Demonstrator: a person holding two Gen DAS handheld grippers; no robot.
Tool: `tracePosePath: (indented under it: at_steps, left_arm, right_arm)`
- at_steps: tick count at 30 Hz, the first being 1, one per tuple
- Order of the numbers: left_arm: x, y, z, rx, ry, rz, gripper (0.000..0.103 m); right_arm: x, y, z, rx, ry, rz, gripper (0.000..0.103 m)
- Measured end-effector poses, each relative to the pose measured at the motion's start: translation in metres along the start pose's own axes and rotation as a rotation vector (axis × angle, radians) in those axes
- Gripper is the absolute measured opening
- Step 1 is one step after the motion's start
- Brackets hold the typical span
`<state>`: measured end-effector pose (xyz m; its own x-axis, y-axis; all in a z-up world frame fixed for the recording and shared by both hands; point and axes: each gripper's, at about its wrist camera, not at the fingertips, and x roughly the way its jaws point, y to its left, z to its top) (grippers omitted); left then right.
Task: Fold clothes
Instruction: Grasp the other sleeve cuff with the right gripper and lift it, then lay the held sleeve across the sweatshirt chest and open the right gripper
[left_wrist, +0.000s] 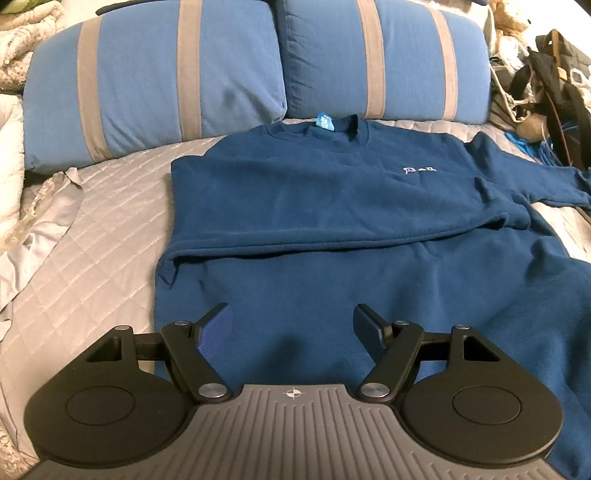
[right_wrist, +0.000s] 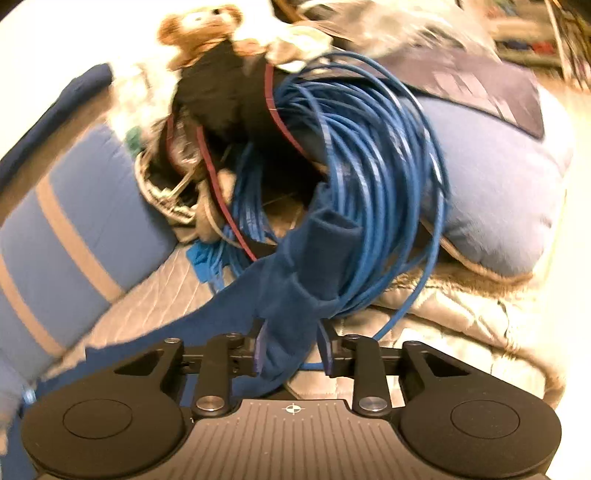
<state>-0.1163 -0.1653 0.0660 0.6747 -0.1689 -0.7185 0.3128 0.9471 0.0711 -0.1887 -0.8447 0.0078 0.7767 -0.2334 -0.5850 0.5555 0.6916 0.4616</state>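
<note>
The navy sweatshirt (left_wrist: 332, 206) lies spread on the quilted bed cover (left_wrist: 110, 236), collar toward two striped blue pillows (left_wrist: 155, 85). The left gripper (left_wrist: 291, 325) hangs released over its hem. Only the right wrist view shows the sweatshirt's sleeve (right_wrist: 291, 295) grasped in the right gripper (right_wrist: 291, 354), a blue cable coil (right_wrist: 362, 177) crowding just behind it, a teddy bear (right_wrist: 199, 29) beyond.

Striped pillows (left_wrist: 155, 74), quilted cover (left_wrist: 110, 229), blue cable coil (right_wrist: 369, 177), teddy (right_wrist: 199, 29).

Navy sweatshirt (left_wrist: 332, 192), half-folded on bed
</note>
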Motion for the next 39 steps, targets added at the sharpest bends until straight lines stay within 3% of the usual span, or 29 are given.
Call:
tracePosePath:
  at_steps: [15,20,25,39]
  left_arm:
    - [0.002,0.001,0.000,-0.010,0.007,-0.021,0.072]
    - [0.002,0.001,-0.001,-0.016,0.003,-0.024,0.072]
    - [0.003,0.002,-0.001,-0.021,0.006,-0.033,0.072]
    - [0.002,0.004,-0.001,-0.040,0.007,-0.040,0.072]
  right_arm:
    - [0.040,-0.003,0.004,0.061,0.011,-0.053,0.033]
    - [0.045,0.000,0.004,0.063,0.021,-0.090,0.014]
    - [0.034,0.013,0.008,0.030,-0.005,-0.082,0.010]
    - [-0.005,0.104,0.018,-0.119,-0.051,0.191,0.009]
